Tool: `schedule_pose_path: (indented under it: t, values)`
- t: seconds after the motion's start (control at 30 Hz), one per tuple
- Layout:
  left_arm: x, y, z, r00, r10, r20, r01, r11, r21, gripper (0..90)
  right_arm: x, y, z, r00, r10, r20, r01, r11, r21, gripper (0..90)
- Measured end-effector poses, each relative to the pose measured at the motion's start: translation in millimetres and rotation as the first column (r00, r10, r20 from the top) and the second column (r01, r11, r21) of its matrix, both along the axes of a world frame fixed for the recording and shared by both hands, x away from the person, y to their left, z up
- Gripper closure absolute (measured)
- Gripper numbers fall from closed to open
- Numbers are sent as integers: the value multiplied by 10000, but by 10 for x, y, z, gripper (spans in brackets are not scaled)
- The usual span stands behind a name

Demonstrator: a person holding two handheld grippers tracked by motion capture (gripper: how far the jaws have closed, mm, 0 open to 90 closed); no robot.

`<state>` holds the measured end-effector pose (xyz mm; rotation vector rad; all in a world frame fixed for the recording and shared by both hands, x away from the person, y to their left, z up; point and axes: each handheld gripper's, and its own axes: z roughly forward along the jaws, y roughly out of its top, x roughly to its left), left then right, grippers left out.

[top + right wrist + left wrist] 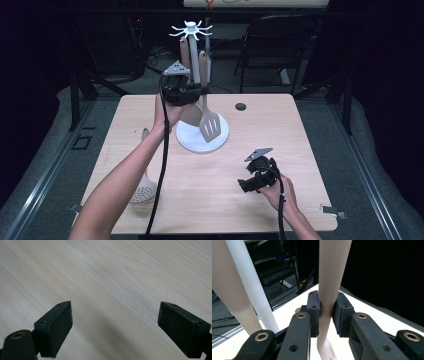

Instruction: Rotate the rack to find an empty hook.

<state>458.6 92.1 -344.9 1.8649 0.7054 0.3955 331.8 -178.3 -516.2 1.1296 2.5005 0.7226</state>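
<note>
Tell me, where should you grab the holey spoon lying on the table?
Grip the skimmer by its thin handle, coming straight down from above. It lies flat near the table's left edge, its round bowl toward the person. The handle is slim enough for jaws; the open right gripper is free, though farther away.

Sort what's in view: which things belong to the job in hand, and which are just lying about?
In the job: slotted spatula, clamped by its handle in the left gripper; utensil stand with hooks, another utensil hanging there.
Lying about: skimmer on the table; right gripper, open over bare wood; chair.

No text, label, brand or number can be read anywhere.
</note>
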Motion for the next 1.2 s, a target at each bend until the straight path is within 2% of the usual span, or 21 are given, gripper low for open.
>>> schedule_pose_path:
  t: [0.1, 0.13, 0.4, 0.57, 0.7, 0.87, 0.97, 1.2]
  values:
    - [42, -2, 65, 10000, -15, 22, 15, 10000, 5, 771, -2, 7, -8, 10000, -37, 35, 37, 10000, 91, 120]
    - [51, 2, 81, 10000, -9, 14, 9, 10000, 51, 771, 2, 0, 3, 10000, 67, -30, -68, 9999, -95, 120]
    - [115, 9, 191, 10000, -33, -15, 33, 9999, -111, 771, -1, -2, 10, 10000, 77, -50, -78, 9999, -142, 118]
    - [196, 22, 250, 9995, -97, -308, 92, 9998, -148, 771, -4, 9, 6, 9999, 141, -32, -141, 9999, -70, 118]
    - [257, 47, 260, 9987, -11, -510, -4, 9996, -296, 770, -7, 16, 11, 9997, 212, -89, -213, 9997, -143, 118]
    - [310, 60, 239, 9975, 40, -710, -55, 9998, -207, 769, -8, 21, 9, 9997, 210, -105, -212, 9997, -136, 118]
    - [337, 72, 222, 9969, 129, -774, -160, 9991, -396, 769, -8, 28, 4, 9996, 246, -137, -247, 9996, -120, 117]
    - [366, 74, 230, 9958, 220, -884, -254, 9990, -381, 766, -6, 32, -8, 9995, 266, -180, -270, 9994, -196, 118]
